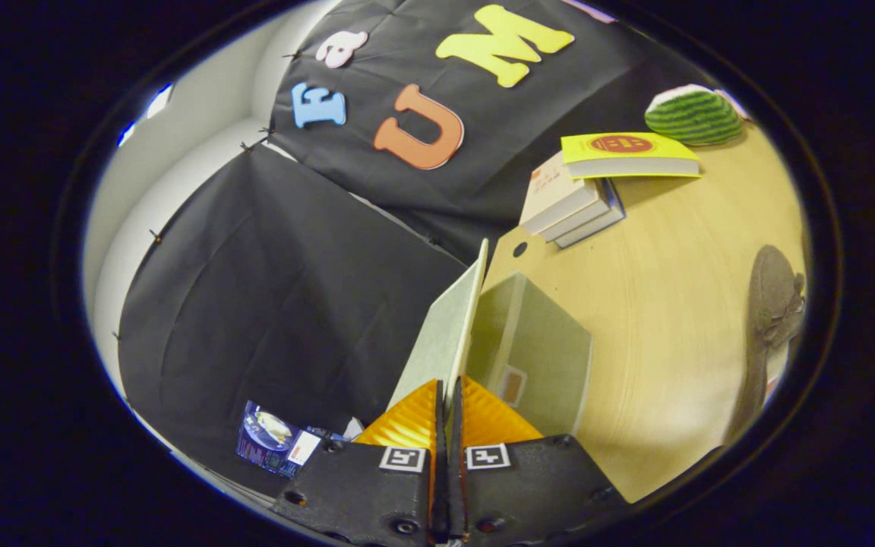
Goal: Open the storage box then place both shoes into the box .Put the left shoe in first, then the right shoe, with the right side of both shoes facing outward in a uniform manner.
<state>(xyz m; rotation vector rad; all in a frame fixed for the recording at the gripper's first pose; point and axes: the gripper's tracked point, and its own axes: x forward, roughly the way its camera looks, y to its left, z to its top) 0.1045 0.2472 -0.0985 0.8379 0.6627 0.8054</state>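
Between the fingers: the thin pale green lid (pixel 443 334) of the storage box is being pinched at its near edge, and it is standing up on edge and leaning slightly.
Fingers: the gripper (pixel 446 399) is pressing its two fingers together on the lid, with only a narrow slit showing between them; both are bearing on the panel.
Storage box: the pale green, translucent plastic storage box (pixel 536 349) is sitting on the table just ahead of the fingers and beside the raised lid, its opening uncovered and its inside looking bare from this angle; a small orange-brown label is showing on its near wall.
Table: the light wooden table (pixel 673 304) is carrying the box, the books and the shoe, and it is appearing strongly tilted in the gripper view.
Shoe: a grey-brown fuzzy shoe (pixel 772 304) with a small bow is lying on the table well apart from the box, beyond it and off to the side.
Books: a stack of pale books (pixel 570 209) is resting beyond the box, with a yellow-covered book (pixel 627 152) lying on top and jutting out.
Watermelon object: a green striped, watermelon-patterned rounded thing (pixel 692 114) is sitting past the books.
Packet: a blue printed packet (pixel 274 441) is lying by the black cloth wall, beside the fingers.
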